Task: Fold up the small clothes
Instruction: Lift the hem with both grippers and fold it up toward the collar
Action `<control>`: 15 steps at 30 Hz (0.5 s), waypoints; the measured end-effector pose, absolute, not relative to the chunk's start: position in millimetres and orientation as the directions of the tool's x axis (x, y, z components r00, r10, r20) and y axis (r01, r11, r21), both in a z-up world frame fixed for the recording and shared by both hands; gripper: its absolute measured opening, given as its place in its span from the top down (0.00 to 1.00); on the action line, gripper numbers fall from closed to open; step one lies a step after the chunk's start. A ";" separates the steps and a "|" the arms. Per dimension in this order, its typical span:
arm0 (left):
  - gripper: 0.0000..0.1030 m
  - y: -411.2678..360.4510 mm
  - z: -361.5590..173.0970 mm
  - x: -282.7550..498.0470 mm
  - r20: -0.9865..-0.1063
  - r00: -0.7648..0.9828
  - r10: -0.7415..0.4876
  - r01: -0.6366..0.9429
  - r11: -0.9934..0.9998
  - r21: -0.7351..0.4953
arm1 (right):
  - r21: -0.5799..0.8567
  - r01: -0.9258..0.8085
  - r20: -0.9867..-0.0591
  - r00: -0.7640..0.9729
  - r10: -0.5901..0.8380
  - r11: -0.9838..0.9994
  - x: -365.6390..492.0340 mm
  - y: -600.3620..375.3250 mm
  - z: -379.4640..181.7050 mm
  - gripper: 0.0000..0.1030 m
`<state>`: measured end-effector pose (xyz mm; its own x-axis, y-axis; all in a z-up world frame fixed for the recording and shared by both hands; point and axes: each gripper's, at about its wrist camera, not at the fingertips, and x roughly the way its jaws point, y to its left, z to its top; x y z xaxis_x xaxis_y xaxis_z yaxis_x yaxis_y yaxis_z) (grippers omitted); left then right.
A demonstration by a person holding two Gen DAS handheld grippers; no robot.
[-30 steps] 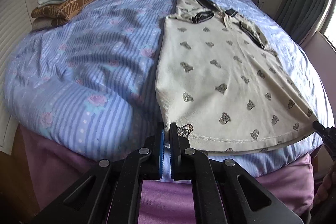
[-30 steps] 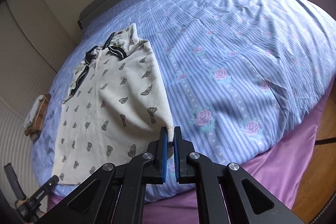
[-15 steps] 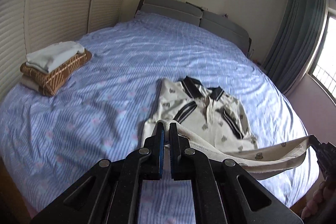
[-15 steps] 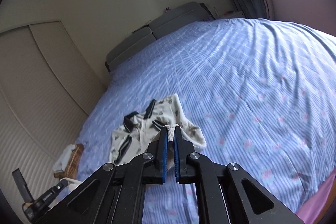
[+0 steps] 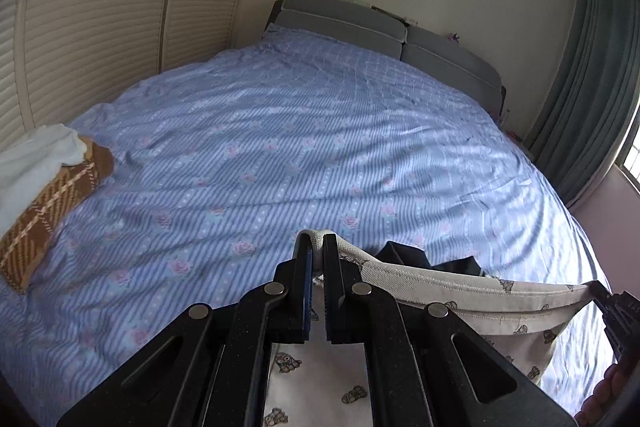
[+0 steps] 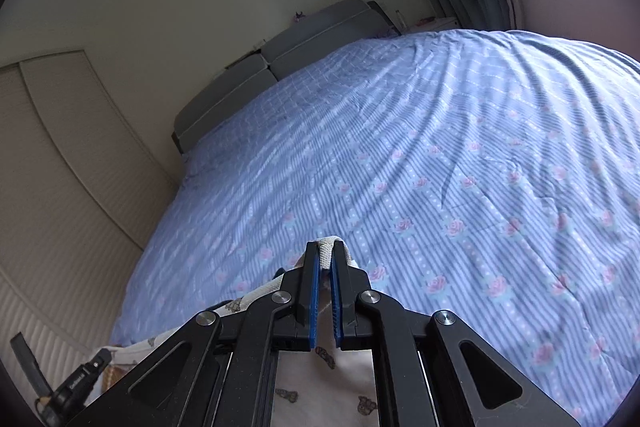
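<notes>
A cream polo shirt (image 5: 460, 291) with small bear prints and a dark collar lies folding over on a blue striped bedspread (image 5: 280, 147). My left gripper (image 5: 317, 243) is shut on the left corner of its hem. My right gripper (image 6: 327, 247) is shut on the other hem corner; the shirt (image 6: 328, 387) hangs below it. The hem stretches taut between both grippers above the bed, over the shirt's collar end. The right gripper's tip also shows in the left wrist view (image 5: 612, 307). The shirt's lower layer is mostly hidden by the grippers.
A folded stack (image 5: 52, 183), brown plaid under white cloth, sits at the bed's left edge. A grey headboard (image 5: 384, 31) stands at the far end, louvred doors (image 5: 100, 7) on the left, curtains (image 5: 588, 99) on the right.
Both grippers have lifted the hem from the near bed edge and carried it forward toward the collar. The shirt's body now lies under and behind the fingers.
</notes>
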<state>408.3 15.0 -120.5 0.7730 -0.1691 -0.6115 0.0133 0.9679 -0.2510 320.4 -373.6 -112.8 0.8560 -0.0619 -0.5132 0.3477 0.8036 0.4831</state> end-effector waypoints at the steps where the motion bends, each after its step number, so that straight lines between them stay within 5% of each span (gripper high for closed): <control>1: 0.93 12.5 -130.2 421.0 -0.627 0.761 -0.168 0.010 0.969 -0.247 | 0.481 0.356 -0.528 0.847 -0.059 0.801 332.5 -374.8 -121.4 0.94; 15: 0.91 -1.2 -211.5 475.6 -0.730 0.671 -0.130 0.012 0.986 -0.165 | 0.392 0.437 -0.676 0.733 -0.068 0.810 409.6 -385.4 -207.9 0.94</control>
<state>475.6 -1.2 -211.5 0.6710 -0.1300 -0.7300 0.0120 0.9863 -0.1646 409.6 -385.4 -207.9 0.7334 -0.0683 -0.6763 0.4367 0.8098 0.3918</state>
